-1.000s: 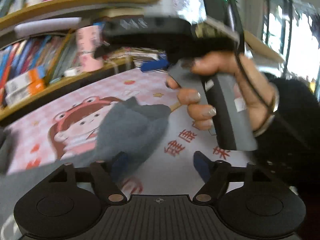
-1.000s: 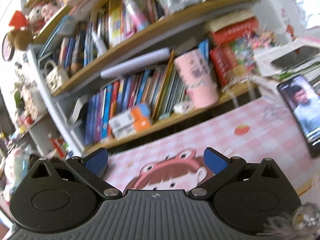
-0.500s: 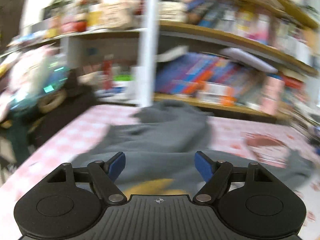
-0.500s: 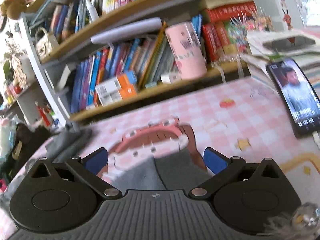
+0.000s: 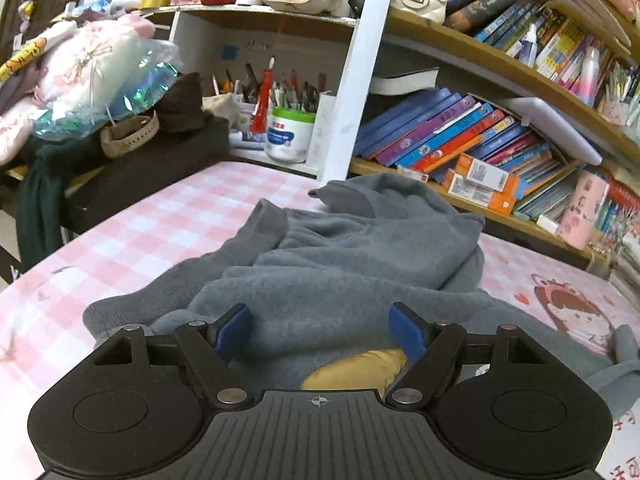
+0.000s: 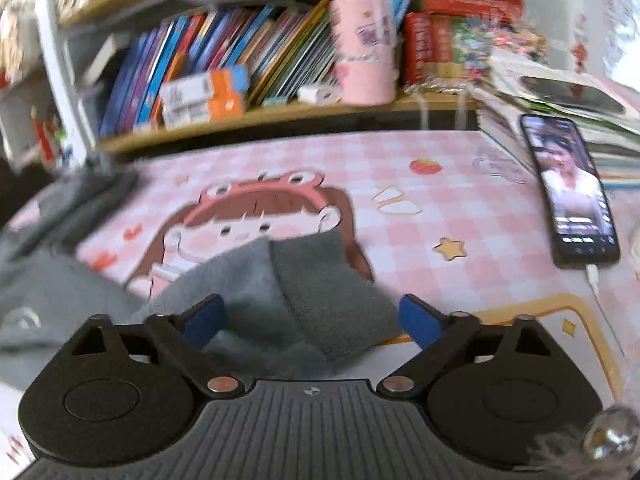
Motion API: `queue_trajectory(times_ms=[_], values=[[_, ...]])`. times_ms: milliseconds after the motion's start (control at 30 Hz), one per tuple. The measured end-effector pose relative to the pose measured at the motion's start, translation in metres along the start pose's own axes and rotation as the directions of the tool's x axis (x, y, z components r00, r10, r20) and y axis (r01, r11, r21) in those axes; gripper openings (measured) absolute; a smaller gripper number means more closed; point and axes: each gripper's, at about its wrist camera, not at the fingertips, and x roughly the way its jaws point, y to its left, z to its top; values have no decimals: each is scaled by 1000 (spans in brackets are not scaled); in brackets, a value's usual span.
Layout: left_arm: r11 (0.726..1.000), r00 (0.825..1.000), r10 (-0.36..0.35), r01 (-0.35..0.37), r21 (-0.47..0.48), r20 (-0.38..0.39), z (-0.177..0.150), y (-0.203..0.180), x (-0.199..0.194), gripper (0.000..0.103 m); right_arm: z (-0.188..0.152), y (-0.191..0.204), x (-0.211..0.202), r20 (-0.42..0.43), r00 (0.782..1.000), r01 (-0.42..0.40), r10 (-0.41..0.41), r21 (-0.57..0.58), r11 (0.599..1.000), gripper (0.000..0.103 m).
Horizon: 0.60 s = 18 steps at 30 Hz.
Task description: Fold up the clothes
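Left tool (image 5: 320, 334), wide and empty, now faces the crumpled grey fleece garment (image 5: 352, 264); right tool (image 6: 310, 316), narrowing yet unclamped, straddles its ribbed cuff (image 6: 328, 280), so grasping starts.

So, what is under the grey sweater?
Under the sweater lies the pink checked mat. A yellow patch shows at the near edge; the rest is covered.
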Motion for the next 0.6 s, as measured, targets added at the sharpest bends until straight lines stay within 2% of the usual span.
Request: queue_trajectory(times_ms=[67,167,233,267,300,333,400,433,467,500,533,600], values=[[1000,1000,-2,1,-18,-10,-1,3,1,83,-2,9,4,-15,1000,3,-4,-64,998,65],[1000,999,18,-19,-12,-52,-1,2,8,85,-4,25,3,-19,999,-30,27,-193,981,19],[999,997,34,-34,1,-74,-1,-1,11,85,2,33,-2,-5,998,-61,61,-230,971,13],[999,996,39,-38,7,-76,-1,-2,12,85,7,36,-9,36,997,-60,70,-240,969,12],[999,996,40,-40,9,-73,-1,-2,11,85,14,40,-22,116,991,-40,72,-259,965,12],[999,997,41,-41,8,-70,-2,-1,10,85,21,43,-37,208,975,-16,75,-271,963,12],[999,997,50,-50,-1,-61,-2,0,9,85,31,44,-69,359,929,10,89,-266,964,12],[998,997,56,-56,-6,-56,-2,1,7,85,35,41,-83,410,908,24,84,-252,967,12],[998,997,61,-62,-10,-50,-2,3,6,85,35,36,-92,431,900,46,62,-235,971,12],[998,997,64,-65,-15,-44,-1,4,5,85,33,31,-98,435,900,67,34,-214,975,12],[998,997,65,-66,-19,-39,-1,5,4,85,29,23,-99,414,910,88,-1,-192,977,12],[998,997,64,-65,-22,-34,0,6,3,85,14,3,-82,289,954,125,-73,-166,978,12]])
